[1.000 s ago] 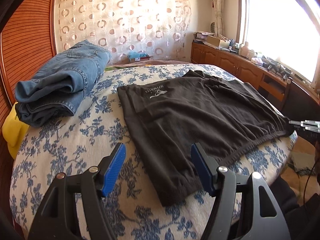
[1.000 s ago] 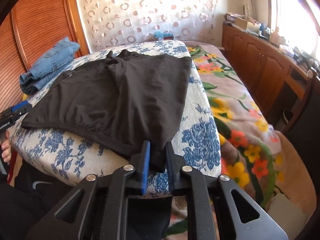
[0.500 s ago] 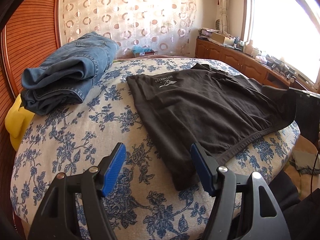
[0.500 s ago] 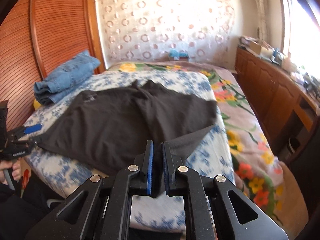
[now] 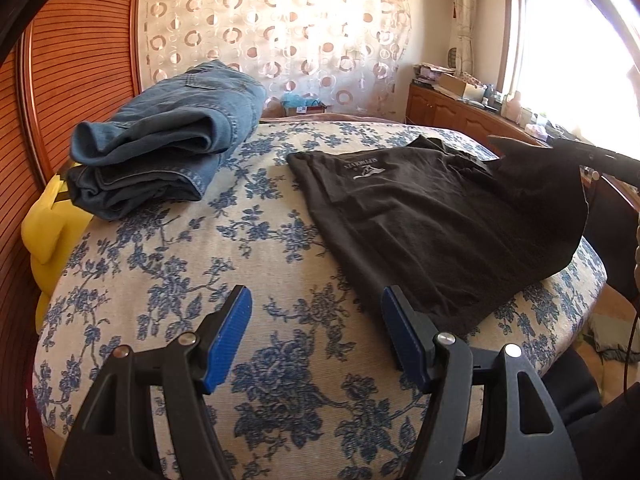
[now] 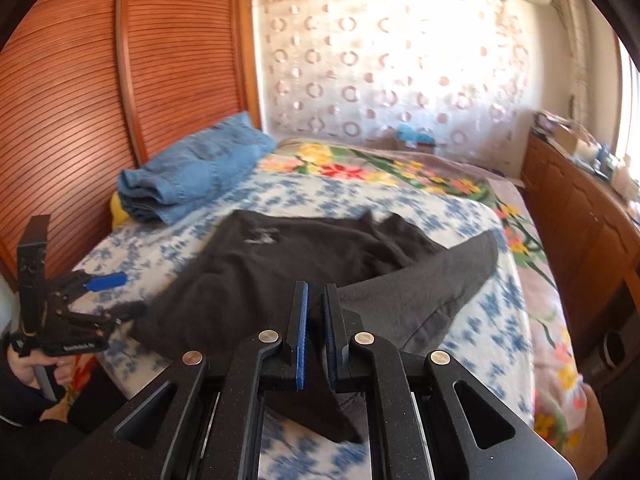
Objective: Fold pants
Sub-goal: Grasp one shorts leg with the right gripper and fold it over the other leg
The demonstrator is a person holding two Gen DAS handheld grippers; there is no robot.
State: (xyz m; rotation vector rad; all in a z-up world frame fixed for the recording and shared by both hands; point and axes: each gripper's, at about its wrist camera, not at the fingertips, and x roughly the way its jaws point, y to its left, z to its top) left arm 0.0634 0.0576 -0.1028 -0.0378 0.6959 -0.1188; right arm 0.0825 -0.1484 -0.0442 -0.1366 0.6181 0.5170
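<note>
Left wrist view: the left claw (image 5: pixel 316 332) fills the lower centre of the frame with its blue-padded fingers (image 5: pixel 228 340) spread wide and nothing between them, held over the blue-flowered bedspread (image 5: pixel 200 264). The black pants (image 5: pixel 432 232) lie on the bedspread in the right half of the frame, a pale printed logo facing up near their upper left corner. Their near corner lies just beside the right-hand finger of this claw; whether it touches is unclear. At the right edge of the frame one corner of the cloth is lifted off the bed and rises to a dark point.

A folded stack of blue jeans (image 5: pixel 168 152) sits at upper left, apart from the pants, with a yellow pillow (image 5: pixel 52 232) showing beneath and beside it at the left edge. A circle-patterned curtain (image 5: pixel 280 32) spans the top of the frame.

Right wrist view: the right claw (image 6: pixel 315 328) occupies the lower centre, its fingers drawn nearly together and pinching a fold of the black pants (image 6: pixel 280 264), which hangs below the grip and stretches away across the bed. The raised portion forms a grey flap at centre right. The left claw (image 6: pixel 104 292) appears at lower left, at the near edge of the garment. The jeans (image 6: pixel 192 168) lie at upper left against the slatted wooden panel (image 6: pixel 100 88). A bright floral blanket (image 6: pixel 520 240) covers the right side of the bed.
</note>
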